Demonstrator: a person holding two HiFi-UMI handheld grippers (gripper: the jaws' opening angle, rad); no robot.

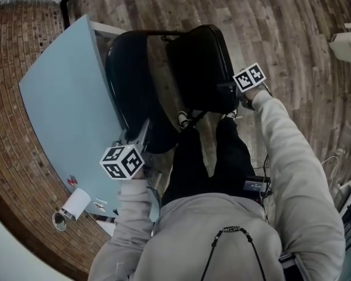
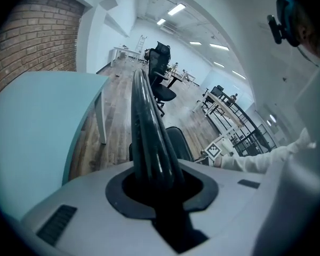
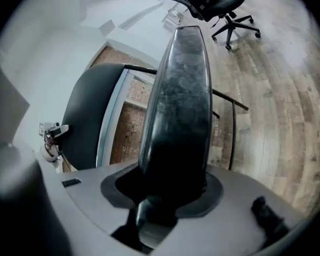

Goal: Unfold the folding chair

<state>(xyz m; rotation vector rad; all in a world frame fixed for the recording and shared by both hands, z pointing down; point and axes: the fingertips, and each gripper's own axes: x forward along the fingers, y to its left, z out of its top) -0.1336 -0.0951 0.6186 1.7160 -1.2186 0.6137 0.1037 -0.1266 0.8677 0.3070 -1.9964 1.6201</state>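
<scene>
Now | one folding chair [image 1: 134, 63] | left claw [image 2: 156, 183] clamps its backrest [image 2: 146, 127] | right claw [image 3: 168, 193] clamps its seat [image 3: 181, 100] | one table [image 1: 64, 110]

The folding chair [image 1: 134, 98] stands on the floor [image 1: 281, 16] at upper centre, just right of the surface [image 1: 64, 104]. Its backrest [image 1: 126, 69] is left, its seat [image 1: 202, 63] right. The left tool [image 1: 141, 136] clamps the backrest's lower edge, the right tool [image 1: 229, 91] the seat's right edge. A roll [image 1: 77, 202] lies at the surface's lower corner.

Open-plan office. Black swivel office chairs [image 2: 161, 71], more desks [image 2: 218, 103] and metal racks [image 2: 248, 128] stand under ceiling strip lights [image 2: 176, 8]. Brick wall [image 2: 37, 36], wood-plank floor [image 1: 269, 22], pale blue desk [image 1: 64, 104] close by.
</scene>
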